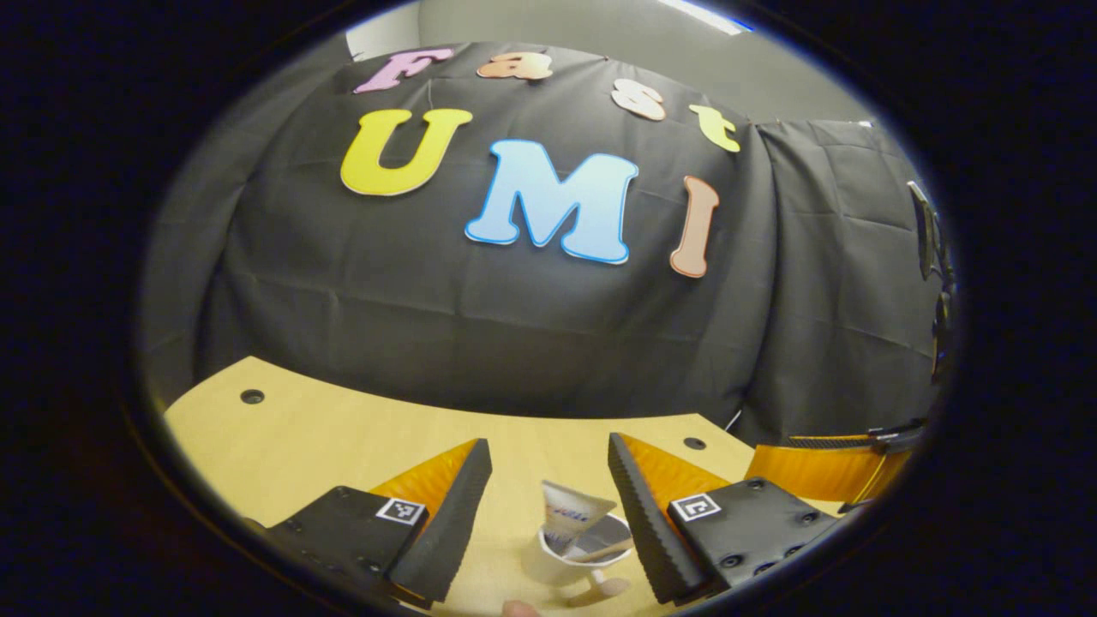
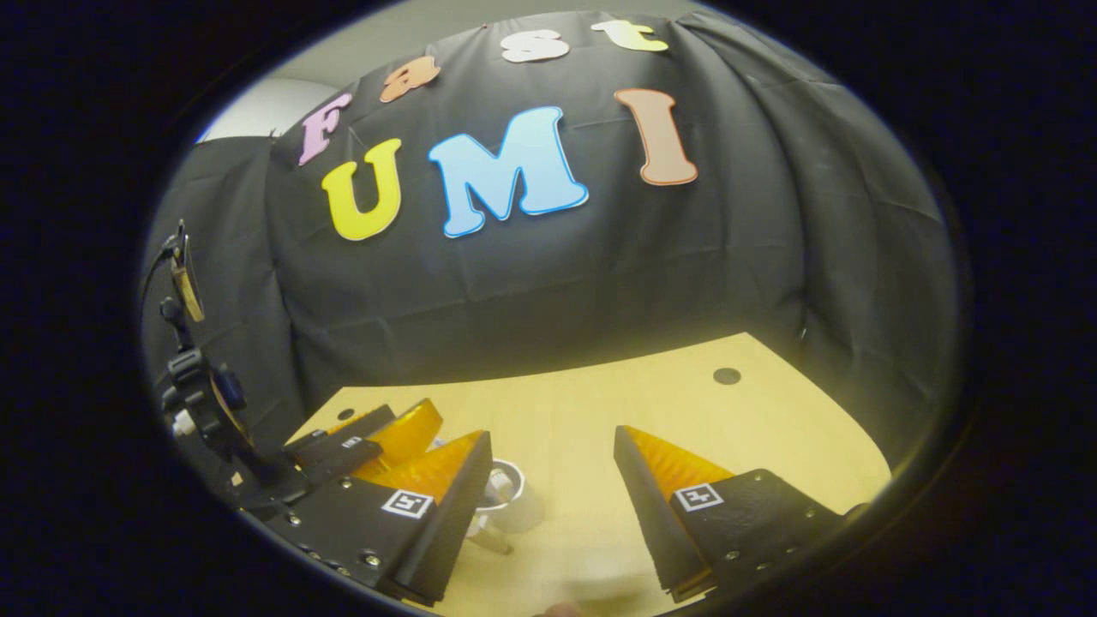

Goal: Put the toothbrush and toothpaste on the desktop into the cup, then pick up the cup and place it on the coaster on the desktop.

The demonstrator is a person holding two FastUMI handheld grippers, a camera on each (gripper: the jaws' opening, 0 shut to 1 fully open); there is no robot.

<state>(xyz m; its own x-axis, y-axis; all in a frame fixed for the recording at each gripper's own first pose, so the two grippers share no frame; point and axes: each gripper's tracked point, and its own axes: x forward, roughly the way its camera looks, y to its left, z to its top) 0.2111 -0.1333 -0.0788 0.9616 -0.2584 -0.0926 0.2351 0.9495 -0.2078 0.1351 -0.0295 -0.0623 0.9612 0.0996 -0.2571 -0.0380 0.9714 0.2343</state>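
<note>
A white cup (image 1: 557, 566) stands on the wooden desktop (image 1: 326, 437), low between the fingers of my left gripper (image 1: 548, 446), which is open and held above it. A toothpaste tube (image 1: 572, 512) sticks up out of the cup, and a thin pale stick (image 1: 600, 554), seemingly the toothbrush handle, leans across its mouth. In the right gripper view the cup (image 2: 507, 501) shows partly behind one finger of my right gripper (image 2: 553, 435), which is open and holds nothing. The left gripper (image 2: 381, 439) hangs just left of the cup there.
The right gripper's orange body (image 1: 814, 471) is at the right of the left gripper view. A camera stand (image 2: 193, 394) rises at the table's left edge. The desktop has round holes (image 2: 727, 375) near its far edge. Black cloth walls close the back.
</note>
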